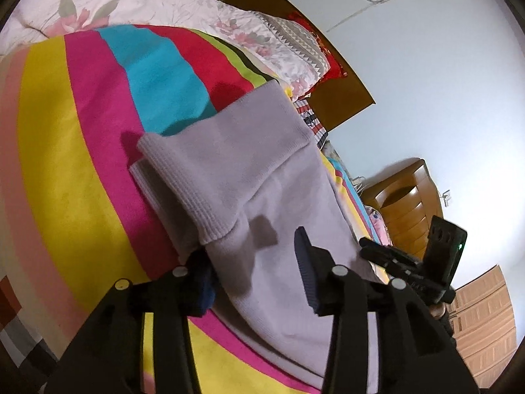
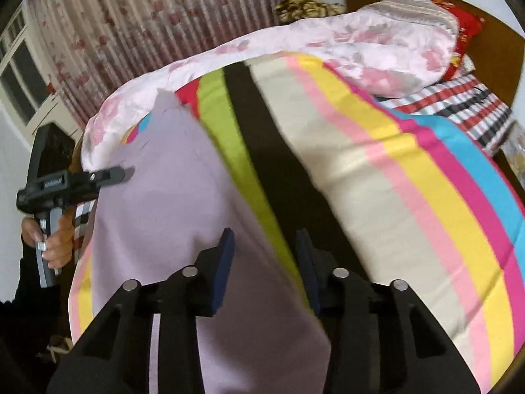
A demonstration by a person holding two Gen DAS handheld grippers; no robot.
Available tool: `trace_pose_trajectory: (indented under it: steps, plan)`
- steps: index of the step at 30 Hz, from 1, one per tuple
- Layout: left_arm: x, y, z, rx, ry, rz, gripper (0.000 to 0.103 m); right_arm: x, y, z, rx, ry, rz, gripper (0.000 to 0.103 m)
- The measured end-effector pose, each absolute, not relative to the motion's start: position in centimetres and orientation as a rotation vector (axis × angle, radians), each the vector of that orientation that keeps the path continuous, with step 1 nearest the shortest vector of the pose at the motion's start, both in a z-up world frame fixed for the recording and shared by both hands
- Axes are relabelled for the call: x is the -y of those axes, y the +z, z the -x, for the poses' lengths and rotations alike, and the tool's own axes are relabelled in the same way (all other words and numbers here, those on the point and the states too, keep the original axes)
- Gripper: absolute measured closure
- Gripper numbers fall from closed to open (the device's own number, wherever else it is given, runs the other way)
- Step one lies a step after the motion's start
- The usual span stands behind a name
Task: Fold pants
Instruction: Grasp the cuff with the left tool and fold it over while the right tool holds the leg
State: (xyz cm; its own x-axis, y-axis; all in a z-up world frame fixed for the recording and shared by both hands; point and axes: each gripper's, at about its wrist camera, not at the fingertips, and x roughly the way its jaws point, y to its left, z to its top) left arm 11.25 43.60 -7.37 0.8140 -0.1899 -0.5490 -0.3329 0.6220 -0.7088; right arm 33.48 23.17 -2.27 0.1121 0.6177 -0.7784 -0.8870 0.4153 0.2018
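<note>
Pants, pale lilac, lie on a striped bedspread, ribbed cuffs already folded back over the legs. Further folding likely remains. The left gripper straddles the near cloth, partly parted. The right gripper hovers nearby, partly parted, holding nothing.

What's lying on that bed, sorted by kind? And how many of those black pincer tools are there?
Lilac pants: 1
Striped bedspread: 1
Pink floral quilt: 1
Red pillow: 1
Pincer tools: 2, the left gripper and the right gripper, both held over the pants
Total: 6
</note>
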Motion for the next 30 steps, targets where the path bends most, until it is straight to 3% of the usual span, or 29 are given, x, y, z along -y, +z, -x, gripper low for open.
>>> trace_pose_trajectory:
  steps: [1,5,11,14,19,23,30]
  plan:
    - [-43.7,-7.5,-11.2,-0.637,0.094,0.912,0.065,-23.4,-2.6,-33.1,-0.924,1.143,0.371,0.071]
    - [-43.8,-7.7,-10.9,-0.637,0.095,0.921,0.070,-23.9,-2.8,-31.8,-0.904,1.079,0.428,0.071]
    - [-43.7,-7.7,-10.9,-0.635,0.103,0.923,0.070,-19.8,2.3,-22.6,-0.683,1.130,0.453,0.070]
    - [-43.3,-7.5,-11.0,-0.632,0.118,0.910,0.072,-17.6,1.0,-16.8,-0.693,1.199,0.517,0.072]
    - [-42.6,-7.1,-10.9,-0.647,0.151,0.857,0.074,-16.2,-2.7,-12.8,-0.765,1.159,0.592,0.085]
    - [-42.8,-7.2,-10.8,-0.660,0.173,0.853,0.082,-16.5,-3.0,-12.1,-0.746,1.145,0.616,0.085]
    - [-43.4,-7.5,-10.9,-0.661,0.163,0.866,0.083,-16.7,-3.6,-11.5,-0.700,1.127,0.715,0.085]
